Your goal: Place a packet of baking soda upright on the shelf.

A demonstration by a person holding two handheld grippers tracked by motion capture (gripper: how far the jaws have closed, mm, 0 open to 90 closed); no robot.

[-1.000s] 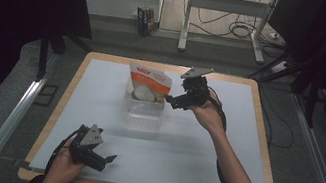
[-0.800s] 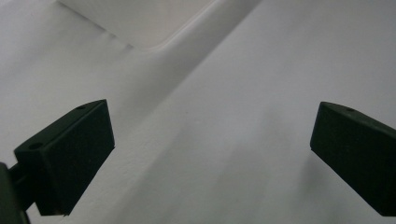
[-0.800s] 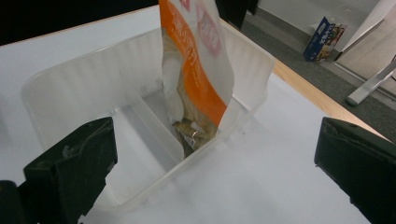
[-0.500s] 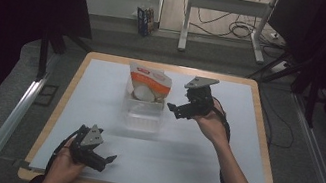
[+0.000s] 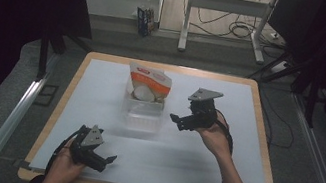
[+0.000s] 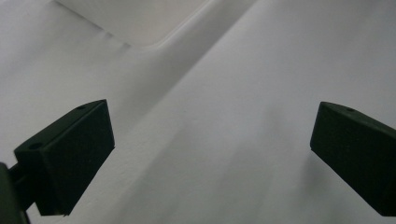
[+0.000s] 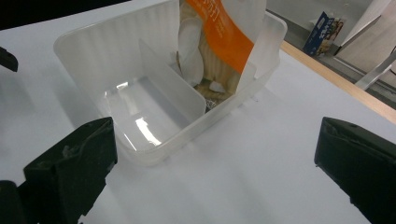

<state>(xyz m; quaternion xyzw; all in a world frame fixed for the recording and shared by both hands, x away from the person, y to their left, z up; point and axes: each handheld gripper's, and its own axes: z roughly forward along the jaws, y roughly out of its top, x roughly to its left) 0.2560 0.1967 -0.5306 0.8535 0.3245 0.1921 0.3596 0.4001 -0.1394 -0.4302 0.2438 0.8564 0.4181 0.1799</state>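
My right gripper (image 7: pixel 215 172) jaws wide apart, nothing between them. Just ahead of the fingertips (image 7: pixel 70 163): clear plastic bin (image 7: pixel 154 98) with a divider, near compartment empty, far compartment holding an orange-and-white snack bag (image 7: pixel 219 32). My left gripper (image 6: pixel 210 154) jaws also spread wide, holding nothing, white table (image 6: pixel 243 93) under them. Bin sits well ahead of my left fingers (image 5: pixel 108 157), beside my right.

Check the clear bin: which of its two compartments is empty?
The near compartment of the clear bin, on the right gripper's side of the divider, is empty. The far one holds the orange-and-white bag.
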